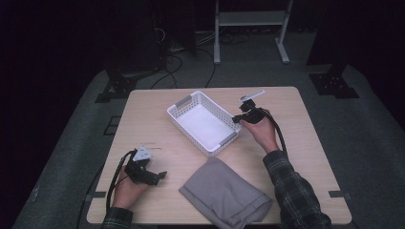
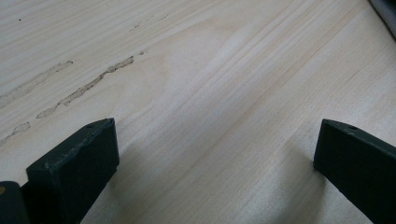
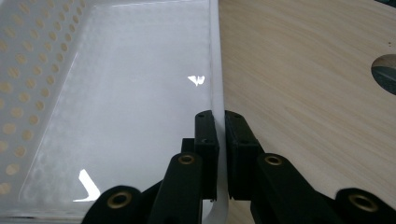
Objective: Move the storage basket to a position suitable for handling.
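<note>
A pale wooden table [image 1: 305, 157] stands on grey floor in a dark room, and a white perforated basket [image 1: 191, 106] lies empty near its middle, long axis diagonal. A folded grey cloth [image 1: 224, 193] lies nearer the person than the basket. The right gripper [image 3: 220, 122] pinches the basket's side wall; the left gripper [image 2: 217, 154], well apart from the basket, rests with jaws spread over bare wood.

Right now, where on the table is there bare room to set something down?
Free: the far-left corner beyond the basket; the strip between the left tool and basket; the right edge beside the sleeve. Crowded: the near middle under the grey cloth, and the basket's right wall, clamped by the right tool.
</note>
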Demonstrator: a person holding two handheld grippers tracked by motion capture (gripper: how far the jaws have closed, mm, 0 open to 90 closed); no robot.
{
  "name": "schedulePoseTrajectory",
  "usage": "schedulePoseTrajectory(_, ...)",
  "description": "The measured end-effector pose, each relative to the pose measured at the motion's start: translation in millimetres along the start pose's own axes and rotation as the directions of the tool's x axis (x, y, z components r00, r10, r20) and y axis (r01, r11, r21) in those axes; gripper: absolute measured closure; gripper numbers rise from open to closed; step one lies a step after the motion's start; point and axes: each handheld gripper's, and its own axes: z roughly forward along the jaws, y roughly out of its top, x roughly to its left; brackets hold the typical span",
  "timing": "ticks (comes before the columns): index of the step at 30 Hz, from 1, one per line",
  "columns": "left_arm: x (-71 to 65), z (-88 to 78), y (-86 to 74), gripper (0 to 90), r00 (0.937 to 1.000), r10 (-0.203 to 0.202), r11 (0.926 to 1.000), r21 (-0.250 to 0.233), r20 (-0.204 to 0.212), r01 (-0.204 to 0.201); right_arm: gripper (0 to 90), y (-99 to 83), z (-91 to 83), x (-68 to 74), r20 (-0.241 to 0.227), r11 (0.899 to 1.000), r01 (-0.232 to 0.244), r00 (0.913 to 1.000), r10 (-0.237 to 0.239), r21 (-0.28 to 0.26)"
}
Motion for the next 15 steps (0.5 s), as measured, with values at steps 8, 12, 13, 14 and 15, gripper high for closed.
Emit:
schedulePoseTrajectory(8,0.0,0.0,0.0,0.0,1.0000,0.000,1.0000,0.000,0.000,0.000,84.3,1.4,-8.4,-5.3,0.003,1.000,-0.017,0.9999,0.017,-0.008)
schedulePoseTrajectory(12,0.0,0.0,0.0,0.0,1.0000,0.000,1.0000,0.000,0.000,0.000,84.3,0.6,-16.4,-11.7,0.012,0.999,-0.030,0.9995,0.030,-0.013)
schedulePoseTrajectory(13,0.0,0.0,0.0,0.0,1.0000,0.000,1.0000,0.000,0.000,0.000,84.4,0.0,-17.8,-13.3,0.017,0.999,-0.029,0.9994,0.029,-0.013)
schedulePoseTrajectory(14,0.0,0.0,0.0,0.0,1.0000,0.000,1.0000,0.000,0.000,0.000,84.4,-0.7,-19.2,-14.8,0.018,0.999,-0.029,0.9994,0.029,-0.013)
schedulePoseTrajectory(15,0.0,0.0,0.0,0.0,1.0000,0.000,1.0000,0.000,0.000,0.000,84.4,-1.5,-20.8,-16.3,0.021,1.000,-0.028,0.9994,0.028,-0.013)
